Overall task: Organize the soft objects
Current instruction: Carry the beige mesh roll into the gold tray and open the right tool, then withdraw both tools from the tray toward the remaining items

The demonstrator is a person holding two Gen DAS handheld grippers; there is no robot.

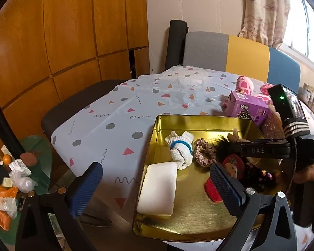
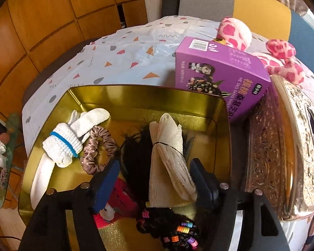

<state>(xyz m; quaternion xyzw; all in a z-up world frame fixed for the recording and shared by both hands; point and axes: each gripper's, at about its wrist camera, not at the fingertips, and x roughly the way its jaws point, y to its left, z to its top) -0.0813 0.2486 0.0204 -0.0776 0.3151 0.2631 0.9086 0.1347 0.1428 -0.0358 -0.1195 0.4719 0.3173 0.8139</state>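
One gold tin (image 2: 123,96) on counter: rolled sock (image 2: 62,144), scrunchie (image 2: 98,148), cream cloth bundle (image 2: 167,156) between right gripper (image 2: 157,179) released jaws; left gripper (image 1: 157,186) jaws released.

Left gripper (image 1: 155,188) tilted down and forward, blue-padded jaws spread wide, nothing between them. Right gripper (image 2: 155,179) pitched more steeply down, jaws parted with neither pad pressing on anything. Seen from the left wrist view, a hand (image 1: 309,173) wrapped around the right gripper's handle (only the edge of it showing).
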